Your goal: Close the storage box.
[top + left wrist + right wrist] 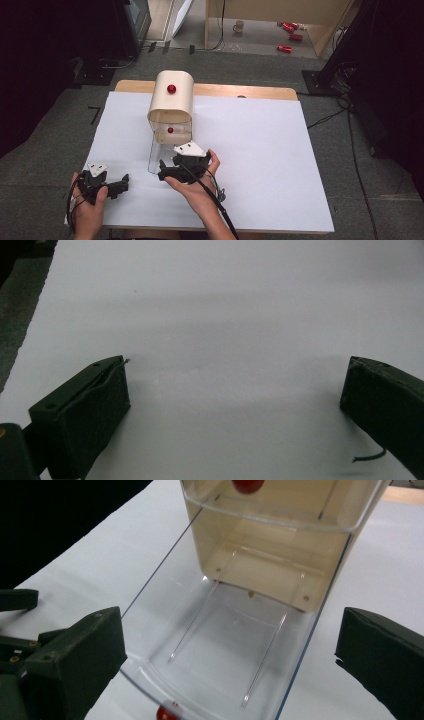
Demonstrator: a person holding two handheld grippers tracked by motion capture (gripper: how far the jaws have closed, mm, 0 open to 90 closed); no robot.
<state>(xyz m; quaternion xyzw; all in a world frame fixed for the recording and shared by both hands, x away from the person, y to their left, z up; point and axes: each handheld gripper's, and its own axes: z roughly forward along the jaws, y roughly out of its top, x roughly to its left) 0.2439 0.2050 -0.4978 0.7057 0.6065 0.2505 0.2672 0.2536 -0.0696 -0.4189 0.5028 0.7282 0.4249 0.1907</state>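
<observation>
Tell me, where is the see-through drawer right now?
In the high view the clear drawer sticks out of the bottom of the cream cabinet, lying on the white table just in front of the right tongs, near the middle.

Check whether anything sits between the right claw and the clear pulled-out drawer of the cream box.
Nothing visible does. The right claw stands open just in front of the clear plastic lower drawer, pulled out of the cream round-topped box. Between its jaws lies the drawer's front edge with its red round knob.
</observation>
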